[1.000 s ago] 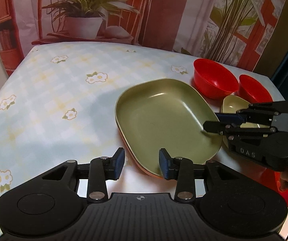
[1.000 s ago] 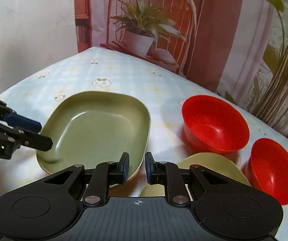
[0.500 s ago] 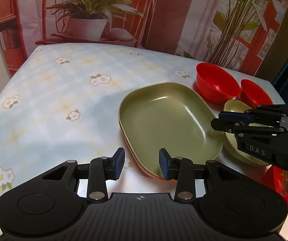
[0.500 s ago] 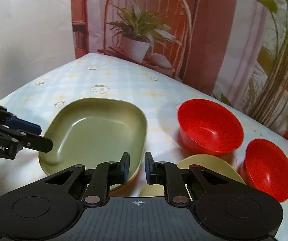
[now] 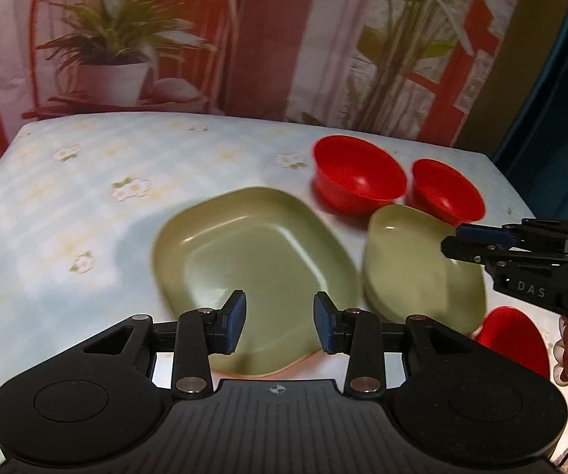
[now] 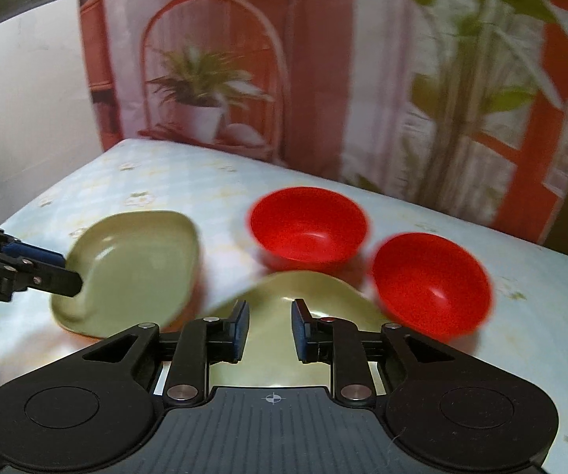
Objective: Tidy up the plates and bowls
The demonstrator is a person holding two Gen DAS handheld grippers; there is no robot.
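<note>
A large green plate (image 5: 252, 260) lies on the floral tablecloth, on top of an orange plate whose edge (image 5: 299, 365) peeks out at its near side. A smaller green dish (image 5: 414, 268) sits to its right. Two red bowls (image 5: 357, 179) (image 5: 444, 191) stand behind, and a third red piece (image 5: 515, 339) shows at the right edge. My left gripper (image 5: 279, 324) is open and empty above the large plate's near rim. My right gripper (image 6: 270, 330) is open and empty above the smaller green dish (image 6: 303, 300). The large plate (image 6: 133, 268) and both bowls (image 6: 309, 227) (image 6: 430, 280) show in the right wrist view.
The table (image 5: 66, 205) has a pale checked cloth with flowers. A printed backdrop with a potted plant (image 5: 114, 63) hangs behind it. The table's right edge (image 5: 517, 197) runs close to the red bowls. The left gripper (image 6: 27, 272) shows at the right view's left edge.
Both grippers have pulled back and risen away from the large plate. The right gripper has swung right, over the smaller green dish, and its jaws have opened wider.
</note>
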